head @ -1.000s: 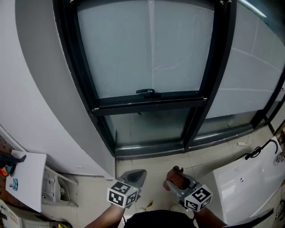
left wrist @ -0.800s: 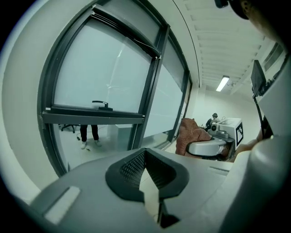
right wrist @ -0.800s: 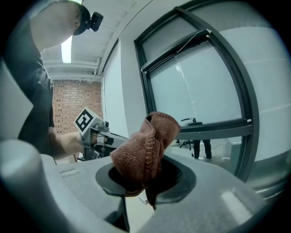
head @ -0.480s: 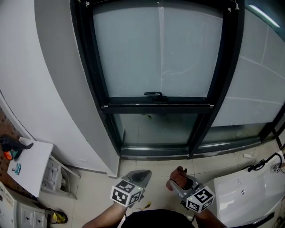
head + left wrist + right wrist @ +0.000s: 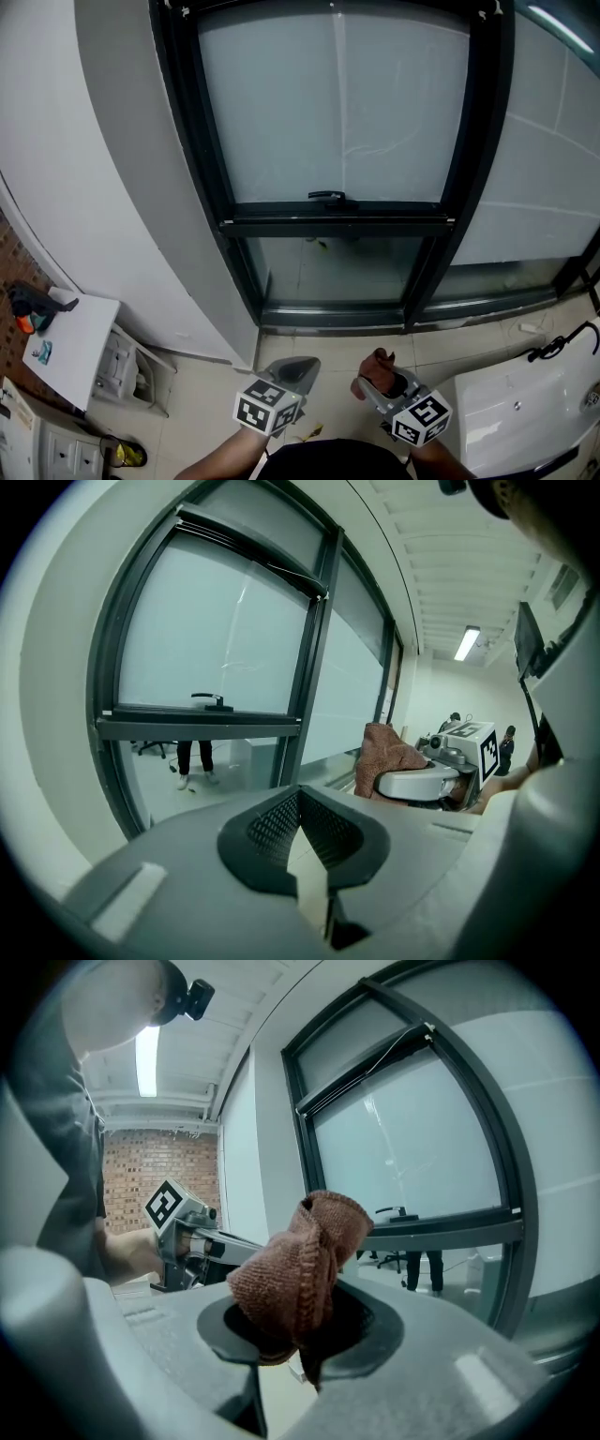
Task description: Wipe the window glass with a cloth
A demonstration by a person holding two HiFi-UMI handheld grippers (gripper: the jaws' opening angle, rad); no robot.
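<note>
Right gripper pinching bunched brown cloth, near, low, well apart from window glass far ahead. Left gripper jaws pressed together, empty. Black-white square markers on both cubes.

A flat white bench sits low on the left. Small orange and black things lie at its far corner, with a tiny blue thing near them. A white plastic box stands just beside the bench on the pale tiled floor. On the right is a big white tub with a black cord at its edge. A red brick wall and a long bright ceiling light show farther off.
</note>
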